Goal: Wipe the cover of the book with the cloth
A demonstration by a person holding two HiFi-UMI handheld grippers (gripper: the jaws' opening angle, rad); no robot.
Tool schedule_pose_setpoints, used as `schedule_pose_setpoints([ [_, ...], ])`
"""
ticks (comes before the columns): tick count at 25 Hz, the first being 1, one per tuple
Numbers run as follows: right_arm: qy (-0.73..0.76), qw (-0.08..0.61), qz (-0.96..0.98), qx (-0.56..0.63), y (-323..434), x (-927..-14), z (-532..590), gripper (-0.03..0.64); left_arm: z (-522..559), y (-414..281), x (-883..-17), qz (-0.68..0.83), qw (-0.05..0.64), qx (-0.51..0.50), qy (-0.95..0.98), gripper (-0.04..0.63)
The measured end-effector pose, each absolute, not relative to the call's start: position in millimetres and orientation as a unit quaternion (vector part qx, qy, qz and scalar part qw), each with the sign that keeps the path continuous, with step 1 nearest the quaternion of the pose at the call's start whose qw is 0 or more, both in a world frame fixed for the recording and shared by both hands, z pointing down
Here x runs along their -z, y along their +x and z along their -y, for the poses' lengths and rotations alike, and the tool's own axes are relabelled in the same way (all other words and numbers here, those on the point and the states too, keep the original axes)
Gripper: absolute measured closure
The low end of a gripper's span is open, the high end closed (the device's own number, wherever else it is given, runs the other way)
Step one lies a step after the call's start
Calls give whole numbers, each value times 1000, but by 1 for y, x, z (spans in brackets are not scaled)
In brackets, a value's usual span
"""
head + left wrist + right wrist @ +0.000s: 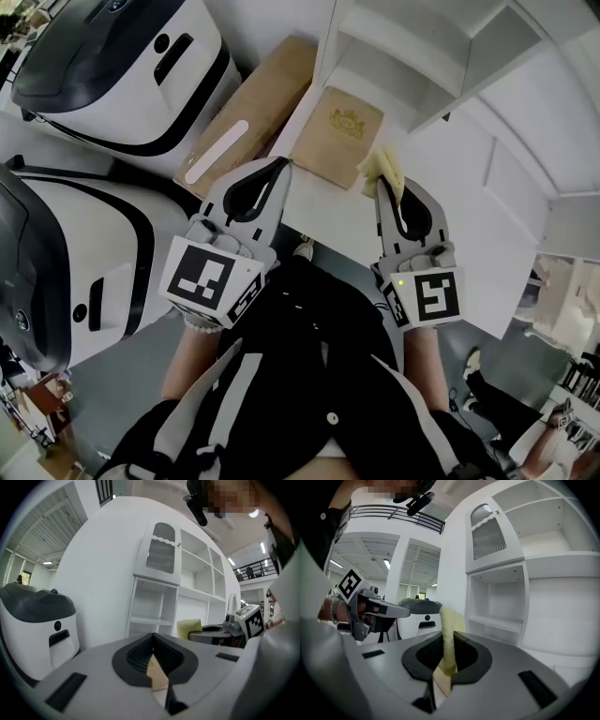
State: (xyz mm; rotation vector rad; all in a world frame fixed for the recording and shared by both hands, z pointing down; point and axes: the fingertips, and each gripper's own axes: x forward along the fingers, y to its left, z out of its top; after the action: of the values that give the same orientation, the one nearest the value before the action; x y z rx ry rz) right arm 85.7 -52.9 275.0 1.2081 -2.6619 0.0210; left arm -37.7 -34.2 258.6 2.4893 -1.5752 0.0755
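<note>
A tan book (337, 136) with a gold emblem lies on the white table (328, 220) in the head view. My left gripper (285, 165) is shut, its tips at the book's near left corner. In the left gripper view, the tan book (157, 676) shows just below the closed jaws. My right gripper (382, 184) is shut on a yellow cloth (383, 167), which hangs by the book's near right edge. In the right gripper view, the cloth (448, 639) stands up between the pads, with the book's (440, 684) tan edge beneath.
A cardboard box (246, 112) with a white strip lies left of the book. Two white and black machines (112, 66) (56, 262) stand at the left. A white shelf unit (422, 56) rises behind the book. The person's black-clad legs fill the foreground.
</note>
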Motion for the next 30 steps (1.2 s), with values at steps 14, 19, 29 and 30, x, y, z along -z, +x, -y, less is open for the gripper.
schedule_pose_setpoints([
  [14, 450, 95, 887, -41, 110, -283, 64, 580, 60, -20, -274, 493, 129, -56, 858, 594],
  [19, 475, 96, 874, -46, 114, -286, 70, 580, 75, -14, -277, 467, 131, -63, 872, 594],
  [29, 518, 109, 846, -61, 105, -295, 91, 580, 109, -16, -294, 405, 154, -82, 897, 594],
  [30, 522, 110, 844, -62, 104, -296, 93, 580, 112, -17, -296, 399, 161, -78, 899, 594],
])
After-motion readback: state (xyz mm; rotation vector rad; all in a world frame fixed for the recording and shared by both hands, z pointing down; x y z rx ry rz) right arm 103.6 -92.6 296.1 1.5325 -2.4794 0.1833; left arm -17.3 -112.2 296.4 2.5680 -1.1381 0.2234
